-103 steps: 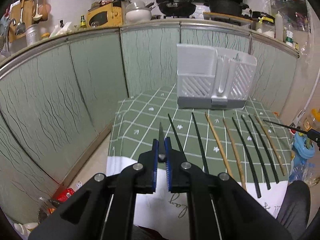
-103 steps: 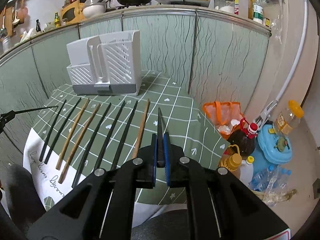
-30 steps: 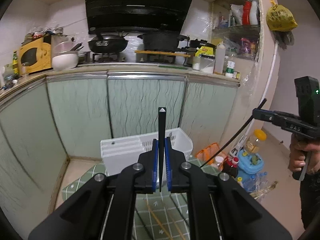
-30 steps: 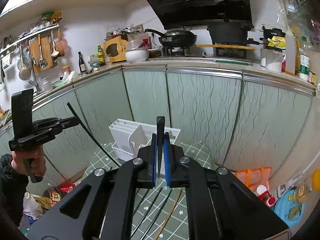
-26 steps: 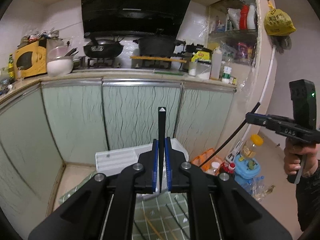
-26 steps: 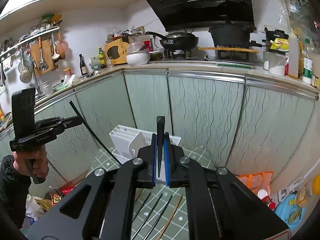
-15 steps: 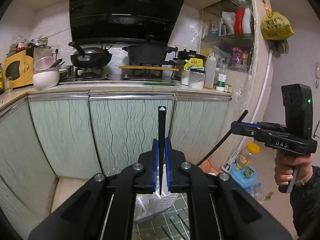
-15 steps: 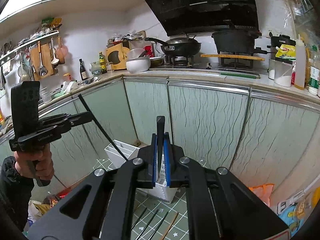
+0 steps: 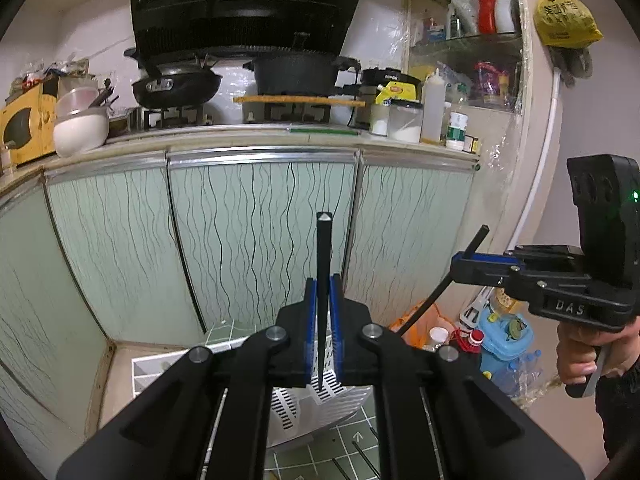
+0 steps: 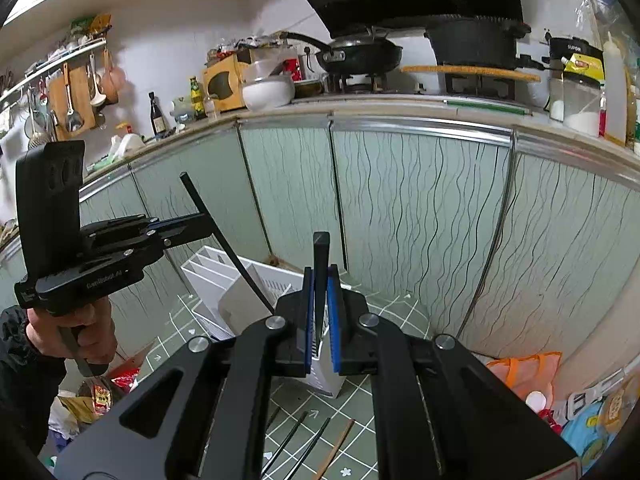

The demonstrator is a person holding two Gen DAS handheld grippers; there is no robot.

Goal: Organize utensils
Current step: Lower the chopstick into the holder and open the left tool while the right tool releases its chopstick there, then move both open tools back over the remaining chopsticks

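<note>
**Me:** 2 black chopsticks up now, 1 per tong. Left gripper (image 9: 322,312) is closed tight on the left chopstick (image 9: 323,256), blue pads pinching its lower part, stick nearly upright w/ the thin tip down. Right gripper (image 10: 320,316) is clamped the same way on the right chopstick (image 10: 320,264).

**Partner:** Where's the holder vs. the tips?

**Me:** White slotted utensil holder (image 9: 316,404) sits right below and behind my left stick's tip, on the green checked tablecloth (image 9: 352,444). From the right wrist cam the holder's (image 10: 240,292) slots are open, just left of my right stick.

**Partner:** What changed?

**Me:** 3.4 s ago both sticks lay flat, pointing over the cloth at table height. Since then I've lifted and swung both to vertical, and in the last 0.5 s the holder slid closer under the tongs. So pickup's done; I'd say this is the line-up before dropping them in.

**Partner:** What's left?

**Me:** Rest of the chopsticks (image 10: 304,440), black and wooden, lie on the cloth near the front edge. Can't tell exact count from here, so early in the job imo.

**Partner:** Risk?

**Me:** Tips catching a divider wall. Prob. needs a slow lower before I let go.
</note>
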